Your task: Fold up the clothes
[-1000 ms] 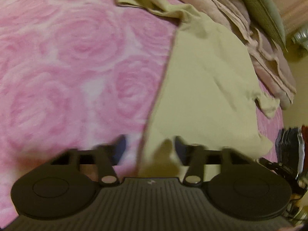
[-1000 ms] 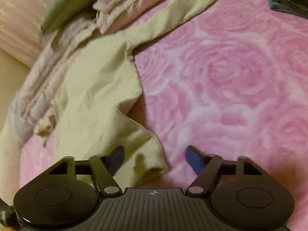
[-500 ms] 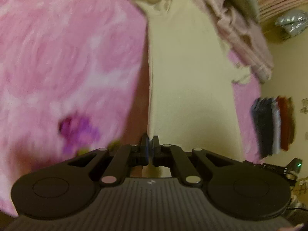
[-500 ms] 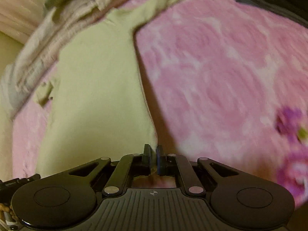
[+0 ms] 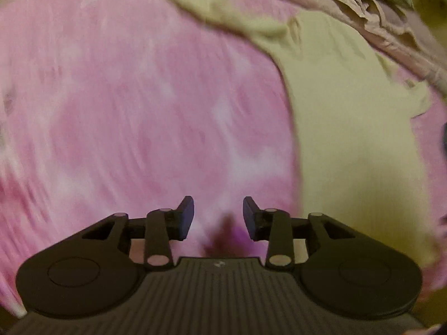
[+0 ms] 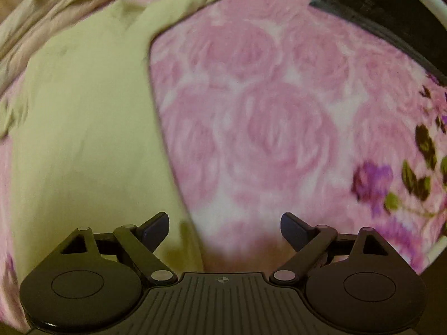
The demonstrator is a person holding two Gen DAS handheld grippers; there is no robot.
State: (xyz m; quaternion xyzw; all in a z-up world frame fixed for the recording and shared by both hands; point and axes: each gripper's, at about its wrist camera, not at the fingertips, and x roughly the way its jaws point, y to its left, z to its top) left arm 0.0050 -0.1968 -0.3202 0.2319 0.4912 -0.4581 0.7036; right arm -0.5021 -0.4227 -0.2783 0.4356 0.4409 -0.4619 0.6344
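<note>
**Both grippers opening above the pink bedspread**

The left gripper hangs over the rose-patterned bedspread, its jaws opening with nothing between them. The pale yellow garment lies spread flat to its right, one sleeve reaching far left. The right gripper is opening wide, empty too; the garment lies on its left, its edge just beside the left fingertip. Crumpled beige bedding borders the garment's far side.

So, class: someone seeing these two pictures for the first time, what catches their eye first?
The pink rose-patterned blanket fills most of both views. A pale yellow-green garment lies flat on it, at the left of the right wrist view and the right of the left wrist view. Both grippers, left and right, are opening their jaws with nothing between them.
</note>
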